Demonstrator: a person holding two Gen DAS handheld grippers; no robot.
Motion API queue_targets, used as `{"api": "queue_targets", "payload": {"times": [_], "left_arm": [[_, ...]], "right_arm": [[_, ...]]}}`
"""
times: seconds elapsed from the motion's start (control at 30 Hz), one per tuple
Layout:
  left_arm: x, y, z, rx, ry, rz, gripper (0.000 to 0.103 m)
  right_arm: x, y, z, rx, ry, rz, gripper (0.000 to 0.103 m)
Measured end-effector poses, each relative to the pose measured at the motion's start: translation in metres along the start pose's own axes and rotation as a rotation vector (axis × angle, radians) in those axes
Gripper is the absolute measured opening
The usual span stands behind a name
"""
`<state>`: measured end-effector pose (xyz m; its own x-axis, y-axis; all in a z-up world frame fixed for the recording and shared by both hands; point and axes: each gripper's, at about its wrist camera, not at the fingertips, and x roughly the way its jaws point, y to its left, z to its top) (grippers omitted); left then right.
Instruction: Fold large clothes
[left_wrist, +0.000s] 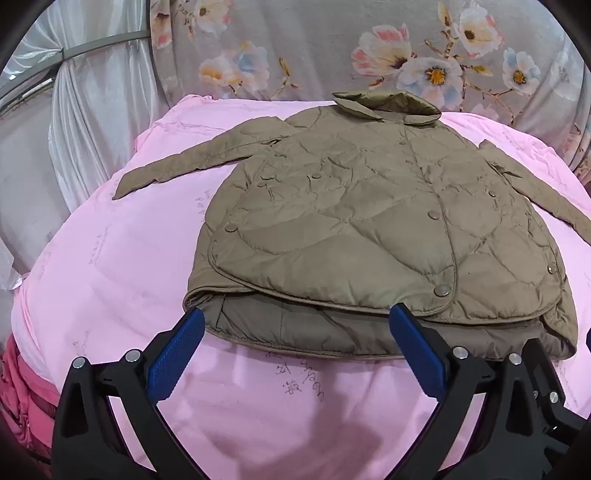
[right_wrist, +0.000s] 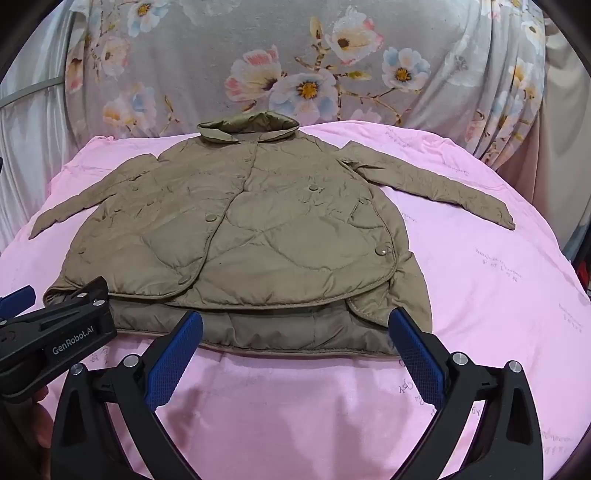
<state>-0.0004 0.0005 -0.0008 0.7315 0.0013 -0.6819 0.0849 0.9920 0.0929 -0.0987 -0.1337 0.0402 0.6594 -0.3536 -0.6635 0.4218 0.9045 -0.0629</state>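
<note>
Both grippers, our left gripper (left_wrist: 295, 326) and right gripper (right_wrist: 295, 328), hover wide apart and empty just short of the hem of the olive quilted jacket (right_wrist: 236, 236), which lies snapped shut, front up, on the pink bedsheet (right_wrist: 480, 295). We judge the folding barely begun: both sleeves, the left sleeve (left_wrist: 192, 162) and right sleeve (right_wrist: 436, 184), are spread outward, the collar (right_wrist: 247, 127) lies flat, and no fold shows. Behind the jacket hangs a floral drape (right_wrist: 295, 74).
</note>
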Motion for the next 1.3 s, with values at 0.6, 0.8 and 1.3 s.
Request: {"api": "queue_targets", "payload": {"times": [0.6, 0.8, 1.3], "left_arm": [[-0.003, -0.002, -0.008, 0.006, 0.014, -0.016, 0.098], [-0.003, 0.000, -0.010, 0.003, 0.013, -0.014, 0.098], [-0.005, 0.009, -0.009, -0.003, 0.015, -0.018, 0.098]], "right_arm": [[-0.004, 0.003, -0.002, 0.011, 0.003, 0.032, 0.098], [-0.002, 0.005, -0.003, 0.009, 0.004, 0.033, 0.098], [-0.002, 0.006, -0.005, 0.007, 0.004, 0.034, 0.098]]}}
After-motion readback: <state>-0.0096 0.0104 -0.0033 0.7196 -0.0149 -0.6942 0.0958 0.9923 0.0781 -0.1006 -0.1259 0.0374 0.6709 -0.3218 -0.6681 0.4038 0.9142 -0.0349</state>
